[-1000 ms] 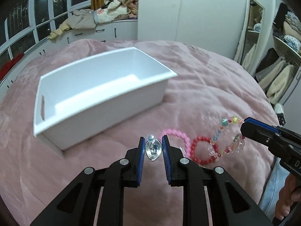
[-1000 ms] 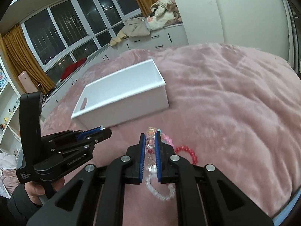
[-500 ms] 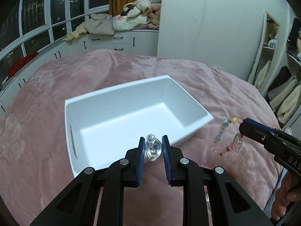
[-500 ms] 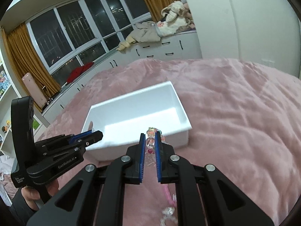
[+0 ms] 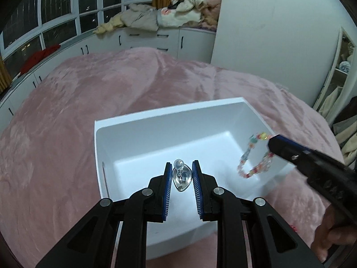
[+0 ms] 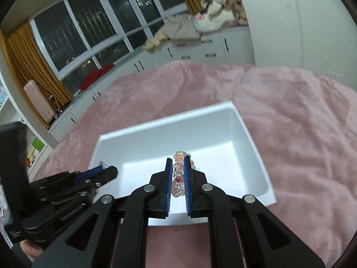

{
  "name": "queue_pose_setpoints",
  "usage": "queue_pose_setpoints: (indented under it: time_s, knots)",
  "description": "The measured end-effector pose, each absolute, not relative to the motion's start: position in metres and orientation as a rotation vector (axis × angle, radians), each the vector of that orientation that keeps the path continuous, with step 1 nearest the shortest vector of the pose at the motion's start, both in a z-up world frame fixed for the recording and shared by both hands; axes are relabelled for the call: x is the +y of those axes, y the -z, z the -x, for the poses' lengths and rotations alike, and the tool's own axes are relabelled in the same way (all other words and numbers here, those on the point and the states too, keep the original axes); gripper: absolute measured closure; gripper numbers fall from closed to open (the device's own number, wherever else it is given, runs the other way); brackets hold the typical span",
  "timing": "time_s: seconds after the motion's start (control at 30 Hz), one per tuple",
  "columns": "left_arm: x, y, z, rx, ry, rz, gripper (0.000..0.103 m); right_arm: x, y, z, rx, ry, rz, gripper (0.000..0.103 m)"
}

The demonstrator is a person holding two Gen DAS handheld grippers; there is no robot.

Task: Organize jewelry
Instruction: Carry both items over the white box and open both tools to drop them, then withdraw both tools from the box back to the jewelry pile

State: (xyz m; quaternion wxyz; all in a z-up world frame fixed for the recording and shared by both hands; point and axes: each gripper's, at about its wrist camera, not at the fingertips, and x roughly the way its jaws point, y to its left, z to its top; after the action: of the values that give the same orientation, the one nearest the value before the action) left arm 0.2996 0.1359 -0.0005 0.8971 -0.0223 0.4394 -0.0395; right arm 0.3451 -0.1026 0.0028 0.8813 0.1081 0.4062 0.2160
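A white open box (image 5: 169, 116) (image 6: 250, 134) sits on the pink bed. My left gripper (image 5: 181, 167) is shut on a clear silver heart-shaped pendant (image 5: 181, 177) and holds it above the box's near-left part. My right gripper (image 6: 178, 164) is shut on a multicoloured bead bracelet (image 6: 178, 174), which hangs over the box's right side in the left wrist view (image 5: 254, 156). The right gripper (image 5: 271, 141) enters the left wrist view from the right; the left gripper (image 6: 106, 169) shows at the left of the right wrist view.
The pink plush blanket (image 5: 111, 84) (image 6: 301, 116) covers the bed around the box. White cabinets with piled clothes (image 5: 169, 15) and dark windows stand behind. A bit of red bracelet (image 5: 294, 227) lies on the bed near the box.
Both grippers have moved forward from beside the box to above its inside, carrying the pendant and the bead bracelet. The pink and red bracelets on the bed have dropped out of sight.
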Motion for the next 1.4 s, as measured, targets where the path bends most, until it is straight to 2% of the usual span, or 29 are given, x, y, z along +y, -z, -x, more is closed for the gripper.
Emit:
queue_pose_setpoints:
  time_s: [0.33, 0.4, 0.43, 0.47, 0.5, 0.57, 0.63, 0.7, 0.77, 0.8, 1.1, 1.4]
  knots:
    - [0.138, 0.038, -0.319, 0.998, 0.026, 0.034, 0.079, -0.086, 0.036, -0.364, 0.930, -0.454, -0.135, 0.092]
    - [0.140, 0.040, -0.318, 0.998, 0.022, 0.041, 0.072, -0.085, 0.037, -0.364, 0.936, -0.464, -0.139, 0.087]
    - [0.140, 0.039, -0.317, 0.991, 0.018, 0.037, 0.064, -0.086, 0.037, -0.364, 0.939, -0.466, -0.141, 0.082]
    - [0.139, 0.037, -0.315, 0.979, 0.014, 0.032, 0.056, -0.086, 0.036, -0.364, 0.937, -0.471, -0.145, 0.064]
    - [0.139, 0.036, -0.314, 0.972, 0.016, 0.032, 0.053, -0.089, 0.035, -0.364, 0.927, -0.468, -0.150, 0.054]
    - [0.138, 0.032, -0.311, 0.953, 0.027, 0.034, 0.042, -0.094, 0.033, -0.366, 0.925, -0.460, -0.165, 0.051]
    - [0.137, 0.028, -0.308, 0.939, 0.034, 0.036, 0.036, -0.104, 0.029, -0.364, 0.910, -0.440, -0.192, 0.040]
    - [0.135, 0.024, -0.304, 0.932, 0.049, 0.041, 0.028, -0.116, 0.023, -0.359, 0.883, -0.404, -0.202, 0.016]
    - [0.131, 0.019, -0.298, 0.908, 0.050, 0.036, 0.014, -0.126, 0.017, -0.354, 0.857, -0.366, -0.188, 0.007]
    - [0.128, 0.016, -0.293, 0.888, 0.041, 0.032, 0.011, -0.132, 0.014, -0.350, 0.847, -0.345, -0.174, 0.004]
    - [0.086, 0.003, -0.255, 0.841, 0.122, -0.016, 0.010, -0.181, -0.002, -0.318, 0.829, -0.253, -0.125, 0.005]
    - [0.049, 0.015, -0.211, 0.847, 0.213, -0.025, 0.010, -0.215, -0.011, -0.262, 0.821, -0.208, -0.100, 0.005]
